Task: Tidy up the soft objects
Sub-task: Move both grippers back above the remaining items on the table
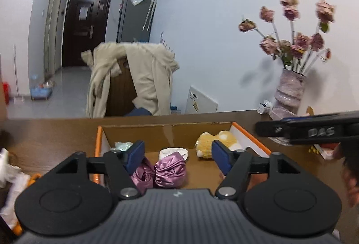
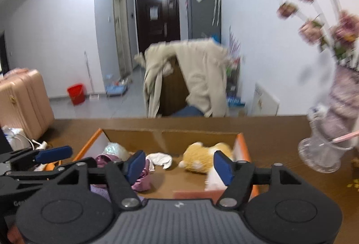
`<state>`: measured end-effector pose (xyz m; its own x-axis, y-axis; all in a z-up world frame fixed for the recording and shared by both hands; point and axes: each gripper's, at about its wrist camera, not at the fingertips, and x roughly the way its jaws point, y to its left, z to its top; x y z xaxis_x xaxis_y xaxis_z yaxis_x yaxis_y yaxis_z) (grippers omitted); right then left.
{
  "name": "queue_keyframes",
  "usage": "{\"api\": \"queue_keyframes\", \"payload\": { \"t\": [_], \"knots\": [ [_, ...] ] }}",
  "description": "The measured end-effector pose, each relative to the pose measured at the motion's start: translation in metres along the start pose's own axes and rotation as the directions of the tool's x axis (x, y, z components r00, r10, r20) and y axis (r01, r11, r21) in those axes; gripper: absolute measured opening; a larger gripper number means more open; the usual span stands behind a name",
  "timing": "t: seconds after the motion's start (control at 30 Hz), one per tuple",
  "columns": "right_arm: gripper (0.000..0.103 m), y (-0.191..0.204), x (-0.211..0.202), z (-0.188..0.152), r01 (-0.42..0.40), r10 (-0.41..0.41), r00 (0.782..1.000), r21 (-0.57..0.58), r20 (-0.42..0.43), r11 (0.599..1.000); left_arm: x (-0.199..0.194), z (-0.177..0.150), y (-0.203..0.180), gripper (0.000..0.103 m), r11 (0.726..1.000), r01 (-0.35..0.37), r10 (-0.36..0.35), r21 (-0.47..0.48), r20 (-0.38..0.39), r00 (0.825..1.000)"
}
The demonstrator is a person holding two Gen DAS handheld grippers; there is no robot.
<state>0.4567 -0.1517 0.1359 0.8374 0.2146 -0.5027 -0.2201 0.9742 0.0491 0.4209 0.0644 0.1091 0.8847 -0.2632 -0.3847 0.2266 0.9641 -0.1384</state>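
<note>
An open cardboard box (image 1: 170, 131) with orange edges sits on the brown table. Inside lie a purple satin cloth (image 1: 166, 171), a white cloth (image 1: 172, 152), a yellow plush toy (image 1: 213, 140) and a pale green item (image 1: 122, 145). My left gripper (image 1: 178, 157) is open and empty above the box's near edge, over the purple cloth. In the right wrist view the same box (image 2: 170, 135) holds the plush (image 2: 203, 158), the white cloth (image 2: 160, 158) and the purple cloth (image 2: 143, 181). My right gripper (image 2: 178, 166) is open and empty over the box. The left gripper (image 2: 44, 157) shows at its left.
A vase of dried pink flowers (image 1: 289, 91) stands at the table's far right, with a glass vase (image 2: 320, 154) beside it. A chair draped in a beige coat (image 1: 134, 78) stands beyond the table. White cloth and cables (image 1: 9, 174) lie at the left.
</note>
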Motion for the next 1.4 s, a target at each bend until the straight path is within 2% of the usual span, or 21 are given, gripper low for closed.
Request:
{"api": "queue_keyframes", "payload": {
  "t": [0.13,0.23,0.33,0.47,0.53,0.63,0.73,0.83,0.97,1.07,1.23,1.4],
  "knots": [
    [0.081,-0.008,-0.059,-0.024,-0.031,0.031,0.997,0.005,0.074,1.000,-0.056,-0.002,-0.017,0.082,0.999,-0.007,0.005,0.039,0.052,0.999],
    [0.088,-0.008,-0.099,-0.051,-0.050,0.049,0.991,0.001,0.127,0.999,-0.102,-0.019,-0.031,0.090,0.997,-0.021,0.015,0.070,0.090,0.996],
    [0.089,-0.005,-0.133,-0.087,-0.053,0.058,0.983,-0.030,0.176,0.998,-0.144,-0.050,-0.046,0.101,0.997,-0.046,0.037,0.063,0.132,0.991],
    [0.091,0.001,-0.163,-0.135,-0.026,0.032,0.980,-0.035,0.198,0.999,-0.183,-0.104,-0.059,0.103,0.997,-0.075,0.073,0.010,0.165,0.984],
    [0.092,0.002,-0.173,-0.163,-0.023,0.027,0.980,-0.025,0.198,0.999,-0.198,-0.133,-0.064,0.103,0.995,-0.091,0.095,-0.028,0.155,0.983],
    [0.094,0.001,-0.184,-0.200,-0.032,0.028,0.984,0.018,0.177,0.999,-0.211,-0.166,-0.071,0.103,0.994,-0.096,0.100,-0.057,0.083,0.992],
    [0.096,0.000,-0.190,-0.230,-0.022,0.020,0.988,0.014,0.153,1.000,-0.217,-0.180,-0.079,0.103,0.993,-0.113,0.114,-0.023,0.072,0.991],
    [0.096,-0.004,-0.195,-0.240,-0.008,0.005,0.991,0.021,0.132,1.000,-0.218,-0.178,-0.084,0.103,0.993,-0.116,0.116,0.000,0.079,0.990],
    [0.096,-0.012,-0.203,-0.237,0.009,-0.013,0.986,0.026,0.164,1.000,-0.211,-0.169,-0.094,0.103,0.994,-0.104,0.102,0.017,0.090,0.991],
    [0.096,-0.019,-0.202,-0.236,0.019,-0.024,0.986,0.030,0.164,0.999,-0.200,-0.167,-0.100,0.103,0.995,-0.092,0.090,0.024,0.067,0.994],
    [0.096,-0.033,-0.191,-0.230,0.028,-0.037,0.986,0.060,0.160,0.998,-0.178,-0.161,-0.105,0.103,0.995,-0.095,0.094,0.035,0.027,0.995],
    [0.096,-0.041,-0.174,-0.212,0.026,-0.034,0.985,0.046,0.170,0.999,-0.149,-0.140,-0.102,0.103,0.995,-0.098,0.097,0.018,0.009,0.995]
  ]
}}
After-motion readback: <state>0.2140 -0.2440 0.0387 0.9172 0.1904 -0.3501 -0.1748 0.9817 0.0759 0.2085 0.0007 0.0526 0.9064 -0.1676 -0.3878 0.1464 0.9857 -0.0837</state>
